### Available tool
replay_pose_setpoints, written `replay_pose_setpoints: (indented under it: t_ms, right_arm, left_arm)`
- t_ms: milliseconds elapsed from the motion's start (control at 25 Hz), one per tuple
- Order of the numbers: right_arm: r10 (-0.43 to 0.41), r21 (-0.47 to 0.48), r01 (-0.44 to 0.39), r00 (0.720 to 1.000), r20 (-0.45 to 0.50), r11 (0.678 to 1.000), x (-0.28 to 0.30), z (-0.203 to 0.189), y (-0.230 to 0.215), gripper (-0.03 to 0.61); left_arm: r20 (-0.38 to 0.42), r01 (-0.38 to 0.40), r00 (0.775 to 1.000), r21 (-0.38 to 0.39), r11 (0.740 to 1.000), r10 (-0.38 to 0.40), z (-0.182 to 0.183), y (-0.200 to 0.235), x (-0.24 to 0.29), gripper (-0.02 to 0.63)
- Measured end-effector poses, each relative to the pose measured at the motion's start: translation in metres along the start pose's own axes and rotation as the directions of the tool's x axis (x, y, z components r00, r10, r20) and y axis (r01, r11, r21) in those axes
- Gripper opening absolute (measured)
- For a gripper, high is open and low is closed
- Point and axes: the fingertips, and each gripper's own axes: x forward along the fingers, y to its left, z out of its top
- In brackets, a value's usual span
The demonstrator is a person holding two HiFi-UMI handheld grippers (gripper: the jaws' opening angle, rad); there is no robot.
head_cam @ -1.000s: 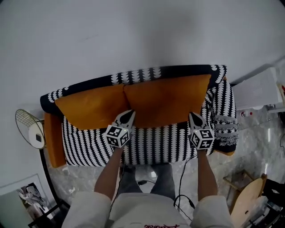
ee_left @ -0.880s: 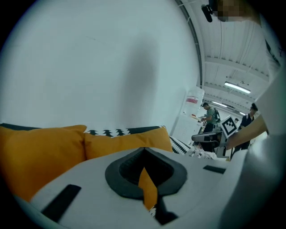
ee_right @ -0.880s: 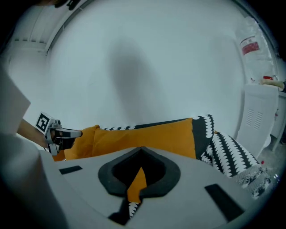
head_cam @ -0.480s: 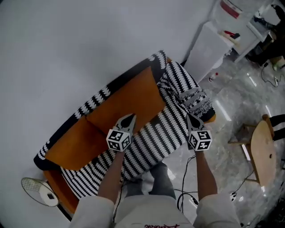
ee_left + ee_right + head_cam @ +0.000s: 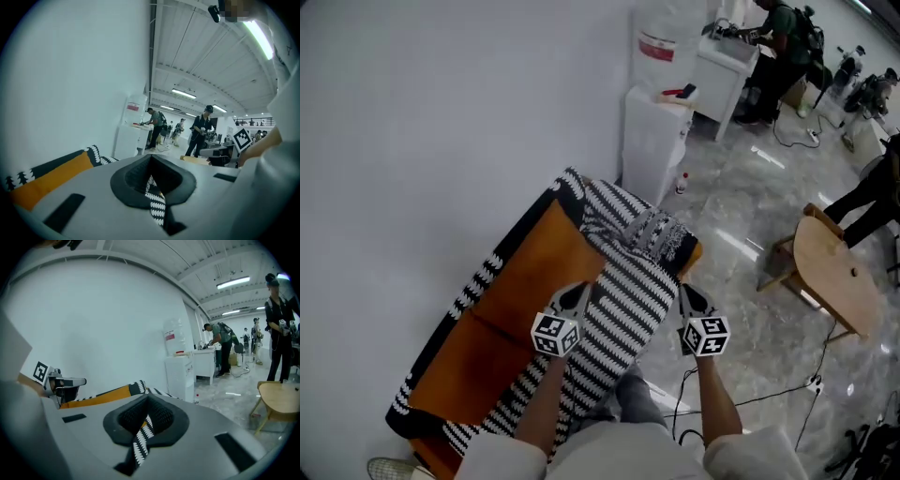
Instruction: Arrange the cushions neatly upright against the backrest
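**A:** Any writing to read?

**B:** Only a red label [image 5: 657, 45] on the bottle of the water dispenser [image 5: 654, 141] beyond the sofa's far end. It's too small to read.

**A:** And the sofa [image 5: 630, 302]?

**B:** Soft, and draped in black-and-white toothed stripes. 2 smooth orange cushions [image 5: 534, 277] lean side by side along its backrest.

**A:** The tools?

**B:** The left gripper [image 5: 578, 292] hangs over the sofa's seat and the right gripper [image 5: 687, 295] by its front edge. Both have their jaws pressed together and grip nothing. Only striped cloth shows through each slit.
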Motion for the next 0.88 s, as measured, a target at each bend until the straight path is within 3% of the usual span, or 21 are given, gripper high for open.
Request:
replay_pose_setpoints:
  t_ms: [160,480,880]
  right_arm:
    - [-0.032,-0.009,0.033,0.998,0.053,0.999,-0.043,0.008,0.029,0.026]
    - [-0.055,0.016,0.053,0.993,0.103,0.998,-0.103,0.01,0.078,0.026]
    - [-0.059,0.003,0.059,0.99,0.127,0.998,-0.123,0.006,0.117,0.026]
  left_arm:
    - [0.019,0.034,0.999,0.062,0.997,-0.036,0.009,-0.028,-0.038,0.029]
    - [0.021,0.03,0.999,0.043,0.999,-0.031,-0.01,-0.05,-0.113,0.029]
    - [0.065,0.041,0.997,0.077,0.996,-0.046,0.005,-0.051,-0.148,0.029]
